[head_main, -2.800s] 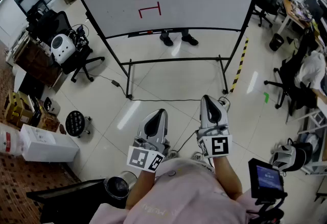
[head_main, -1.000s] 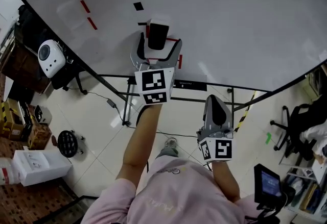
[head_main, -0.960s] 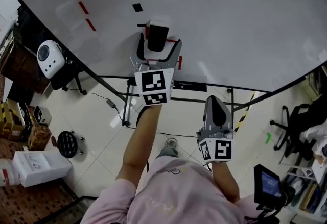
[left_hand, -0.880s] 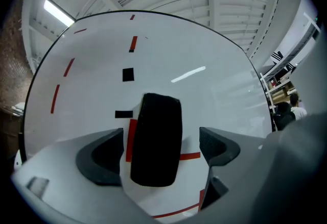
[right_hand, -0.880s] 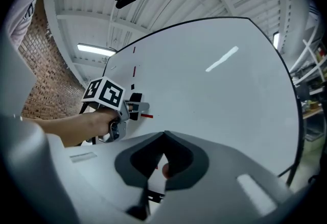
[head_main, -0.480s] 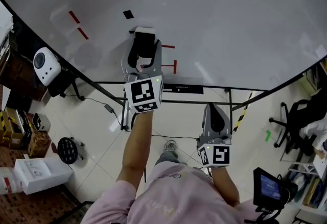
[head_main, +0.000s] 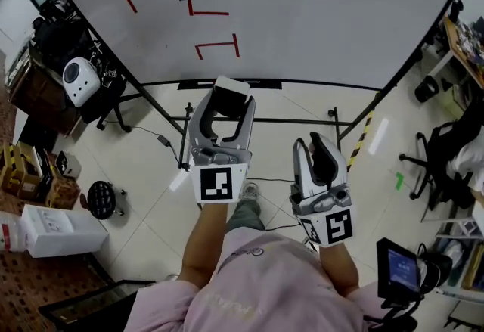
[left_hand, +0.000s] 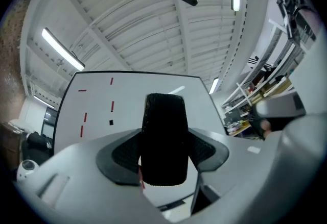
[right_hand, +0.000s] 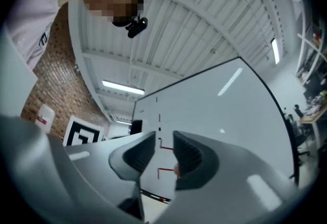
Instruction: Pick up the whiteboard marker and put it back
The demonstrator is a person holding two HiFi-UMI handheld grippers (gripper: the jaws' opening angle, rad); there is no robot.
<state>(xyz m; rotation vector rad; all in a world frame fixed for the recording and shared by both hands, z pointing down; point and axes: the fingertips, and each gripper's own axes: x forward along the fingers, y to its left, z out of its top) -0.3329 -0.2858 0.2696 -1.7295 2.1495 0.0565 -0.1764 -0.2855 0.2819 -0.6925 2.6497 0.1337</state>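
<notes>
Left gripper [head_main: 228, 105]: its jaws had just closed on a black ribbed block [left_hand: 163, 136] with a white back. I held it end-on between the pads, clear of the whiteboard [head_main: 318, 13].
Right gripper [head_main: 314, 150]: its jaws had just been opening to a narrow gap. Nothing stood between them, and only the board showed through.
Task's thing: the block looked more like an eraser than a pen. If it was what the task meant, it sat in the left jaws. I could make out no pen-shaped marker, and the dark ledge [head_main: 265, 85] along the board's bottom edge was too small to read.
Risk, grip: the block stuck out well past the pads, so I judged it could twist or slip.
Risk, return: pressed back at a tilt, it might not hold on the board and could drop to the floor.
Risk, marks: dragging it could smear the red lines [head_main: 217, 44] near the board's bottom edge.
Around: a white round machine [head_main: 79, 75] stood beside the board's left edge, a box [head_main: 60, 231] lay on the floor, and chairs [head_main: 442, 138] stood well to the right.
In the way: nothing lay between block and board. The stand's crossbar [head_main: 287, 121] ran below.
</notes>
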